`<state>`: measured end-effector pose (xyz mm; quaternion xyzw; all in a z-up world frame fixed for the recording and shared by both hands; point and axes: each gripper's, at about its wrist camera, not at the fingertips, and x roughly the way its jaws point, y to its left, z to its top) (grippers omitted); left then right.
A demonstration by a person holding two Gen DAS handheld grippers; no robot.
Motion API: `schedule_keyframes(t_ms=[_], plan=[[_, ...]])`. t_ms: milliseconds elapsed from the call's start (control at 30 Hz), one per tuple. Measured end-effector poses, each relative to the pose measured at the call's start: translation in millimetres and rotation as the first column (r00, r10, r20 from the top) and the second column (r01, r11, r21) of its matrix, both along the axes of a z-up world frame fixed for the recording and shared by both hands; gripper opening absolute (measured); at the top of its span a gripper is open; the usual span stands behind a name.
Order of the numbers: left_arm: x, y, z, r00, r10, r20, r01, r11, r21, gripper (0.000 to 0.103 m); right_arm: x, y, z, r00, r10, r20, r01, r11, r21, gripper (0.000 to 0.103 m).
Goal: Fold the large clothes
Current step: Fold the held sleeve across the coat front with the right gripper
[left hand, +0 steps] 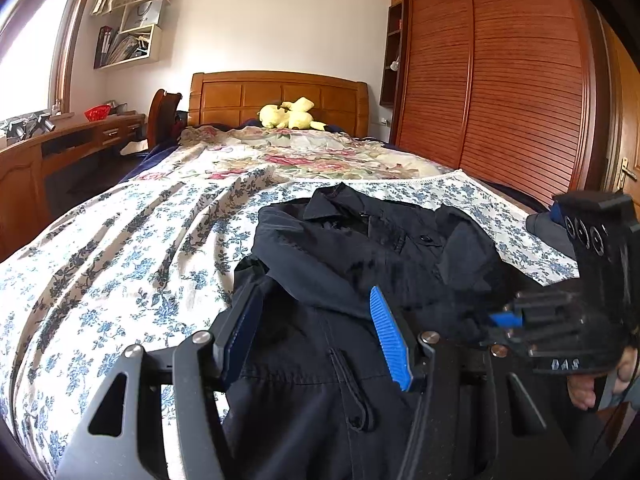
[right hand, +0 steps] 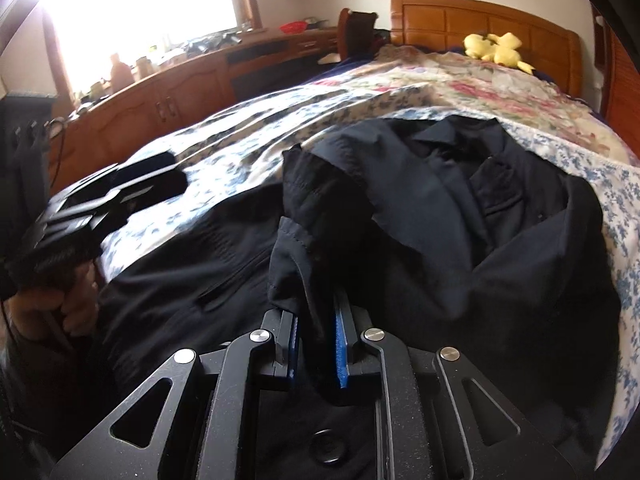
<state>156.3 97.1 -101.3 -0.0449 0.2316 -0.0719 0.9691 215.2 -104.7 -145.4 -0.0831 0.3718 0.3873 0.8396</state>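
A dark navy jacket (left hand: 360, 264) lies spread on the bed's blue-flowered sheet (left hand: 132, 248), collar toward the wooden headboard (left hand: 276, 96), lower body nearest both cameras. The left gripper (left hand: 316, 332) stands above the jacket's lower front with its blue-padded jaws spread apart; no cloth is pressed between them. The right gripper (right hand: 316, 344) has its jaws drawn close together, pinching a bunched fold of the jacket's fabric, which rises from between the pads. A hand (right hand: 60, 304) holding the left gripper shows at the left edge of the right wrist view. A yellow plush toy (left hand: 288, 114) rests against the headboard, well apart from the jacket.
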Motion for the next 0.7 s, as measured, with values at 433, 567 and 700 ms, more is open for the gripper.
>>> schedule_keyframes(t_ms=[433,567,700], plan=[[1.7,3.7,-4.2,1.0,-0.003,-0.018,0.003,1.0,-0.022,0.055,-37.1,-22.3,2.3,0.999,-0.035,-0.003,0.034,0.998,-0.047,0.051],[5.2,-4.3,-8.9,0.999,-0.023,-0.038,0.022,1.0,-0.02,0.055,-44.0,-43.8,6.2,0.996,-0.081,0.027,0.083,0.994,-0.065,0.051],[9.1,-14.7,-15.8,0.997,-0.045,-0.063,0.044,0.999,-0.009,0.055,-43.6,-63.8,8.1,0.991,-0.124,0.05,0.128,0.988,-0.081,0.051]])
